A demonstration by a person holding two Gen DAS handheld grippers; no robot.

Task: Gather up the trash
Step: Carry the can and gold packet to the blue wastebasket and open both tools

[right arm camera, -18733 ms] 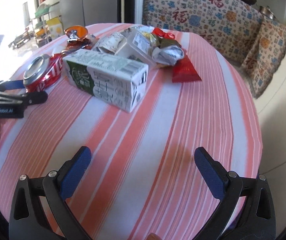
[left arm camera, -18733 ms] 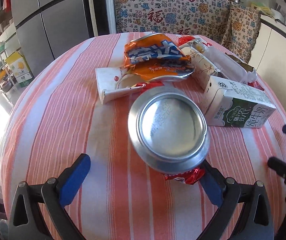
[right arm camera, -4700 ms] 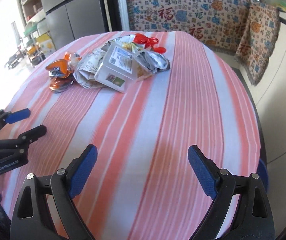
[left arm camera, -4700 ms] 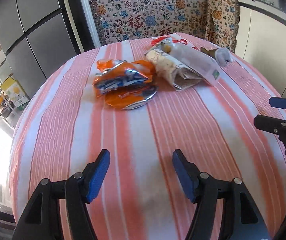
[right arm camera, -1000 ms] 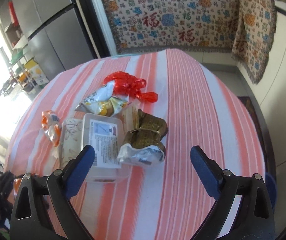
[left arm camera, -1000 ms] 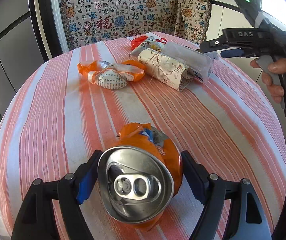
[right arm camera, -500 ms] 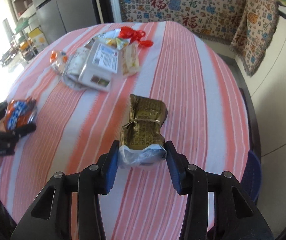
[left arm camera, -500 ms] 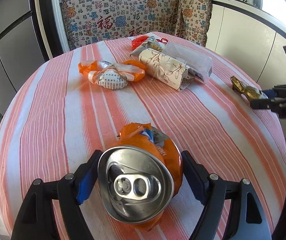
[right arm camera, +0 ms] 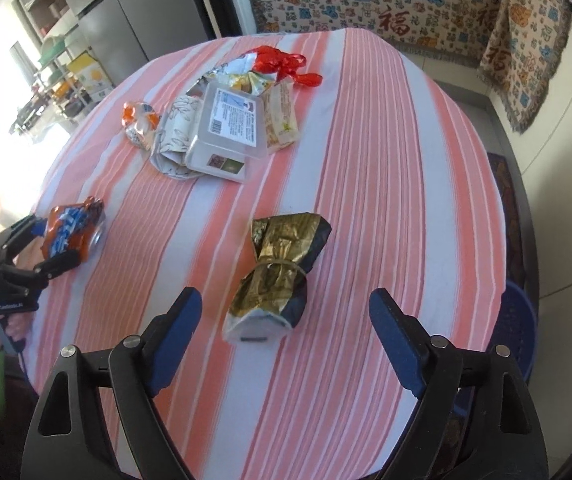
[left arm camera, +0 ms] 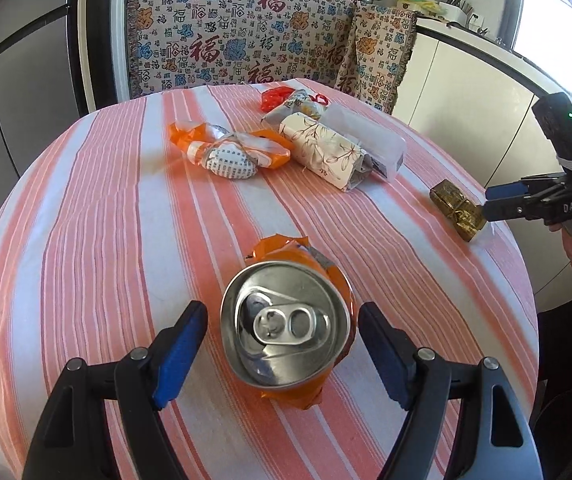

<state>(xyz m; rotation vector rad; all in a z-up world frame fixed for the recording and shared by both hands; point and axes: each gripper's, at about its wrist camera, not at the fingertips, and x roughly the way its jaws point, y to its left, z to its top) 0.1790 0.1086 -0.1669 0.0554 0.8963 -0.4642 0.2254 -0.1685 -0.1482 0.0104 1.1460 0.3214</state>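
A crushed orange drink can (left arm camera: 286, 320) lies on the striped tablecloth (left arm camera: 86, 200), its silver top facing the left wrist camera. My left gripper (left arm camera: 280, 312) straddles it with a narrow gap showing at each blue pad. In the right wrist view the same can (right arm camera: 72, 228) sits between the left gripper's (right arm camera: 44, 242) fingers. A gold foil packet (right arm camera: 282, 264) lies on the cloth between the wide fingers of my right gripper (right arm camera: 286, 304). Its jaws are opening and neither pad touches the packet. The left wrist view shows the packet (left arm camera: 457, 210) just in front of the right gripper (left arm camera: 493, 202).
A trash pile sits at the table's far side: a clear plastic box (right arm camera: 226, 132), a floral paper roll (left arm camera: 325, 152), an orange-white wrapper (left arm camera: 230, 152) and a red wrapper (right arm camera: 282, 62). A blue bin (right arm camera: 517, 320) stands below the table's right edge. A patterned cloth covers the seat behind.
My right gripper took the gold packet from the pile, brought it to the near right side of the table and let it go. The can now sits a little farther out between my left fingers.
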